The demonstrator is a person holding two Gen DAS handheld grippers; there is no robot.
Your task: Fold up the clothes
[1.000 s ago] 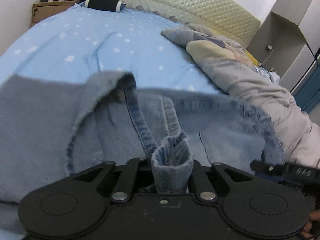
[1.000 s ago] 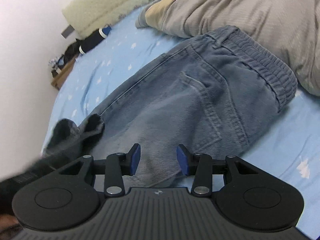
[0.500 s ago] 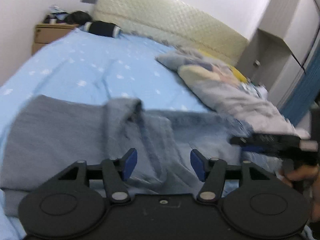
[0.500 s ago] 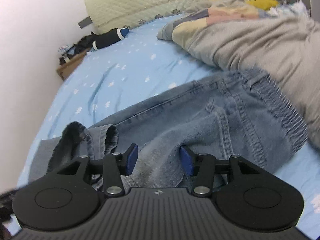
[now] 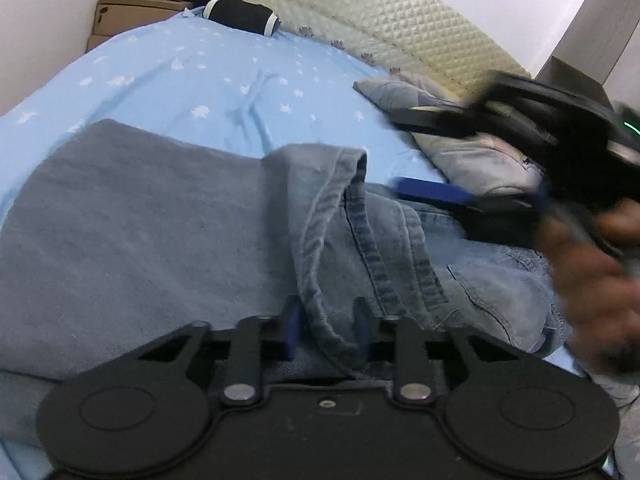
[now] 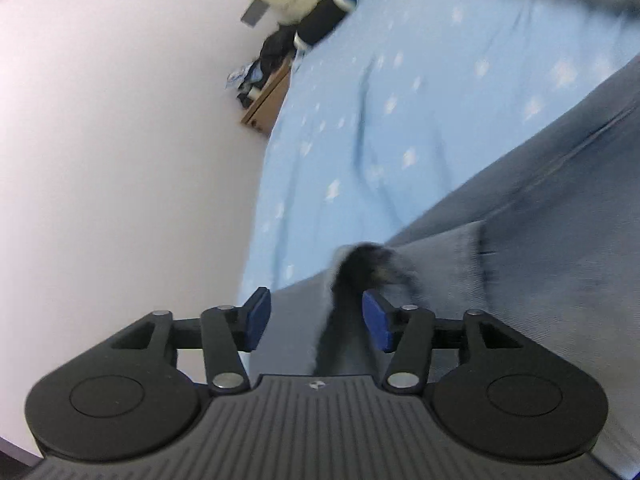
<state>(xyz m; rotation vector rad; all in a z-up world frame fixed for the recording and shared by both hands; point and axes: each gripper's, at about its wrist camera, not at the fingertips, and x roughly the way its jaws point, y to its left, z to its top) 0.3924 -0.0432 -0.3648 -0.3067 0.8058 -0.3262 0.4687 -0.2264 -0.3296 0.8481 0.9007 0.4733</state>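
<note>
Once released half a second ago, the jeans [image 5: 360, 248] sit between our open left tool [image 5: 326, 330], while our open right tool [image 6: 316, 320] has swung to a hem [image 6: 360, 276], ready for regrasping.

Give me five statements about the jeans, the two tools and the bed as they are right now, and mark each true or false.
1. The jeans lie on a blue sheet with white stars. True.
2. The left tool is clamped shut on the denim. False: its fingers stand apart, with a fold of the jeans between them.
3. The right tool is open. True; a jeans leg hem stands between its fingers.
4. The rolled black garment lies on top of the jeans. False: it lies apart, far up the bed near the headboard.
5. The headboard is bare dark wood. False: it is cream and quilted.
</note>
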